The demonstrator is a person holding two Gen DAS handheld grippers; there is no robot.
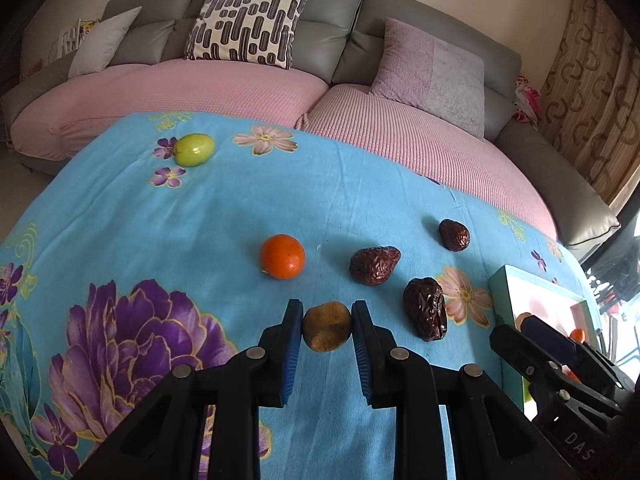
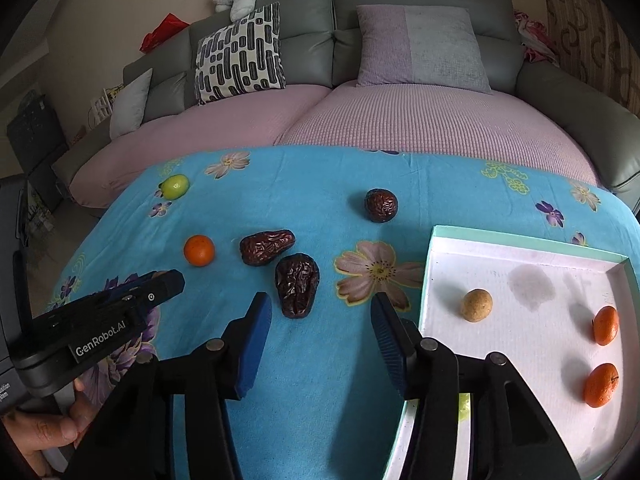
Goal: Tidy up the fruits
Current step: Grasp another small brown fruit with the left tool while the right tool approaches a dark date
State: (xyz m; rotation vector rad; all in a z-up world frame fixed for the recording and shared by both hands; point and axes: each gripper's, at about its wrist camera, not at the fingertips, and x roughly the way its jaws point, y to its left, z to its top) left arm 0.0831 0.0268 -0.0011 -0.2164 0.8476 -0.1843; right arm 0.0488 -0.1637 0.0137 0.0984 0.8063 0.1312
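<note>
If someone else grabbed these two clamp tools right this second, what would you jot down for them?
Left gripper: jaws on either side of a small brown round fruit, apparently pinching it, just above the blue floral cloth.
Right gripper: open, empty, hovering beside the tray.
Done: the tray holds one tan round fruit and two small oranges; something yellow-green shows behind the right finger, unclear.
Left: carry the held fruit to the tray, then collect the loose orange, the green fruit at the far left, and three dark wrinkled dates.
</note>
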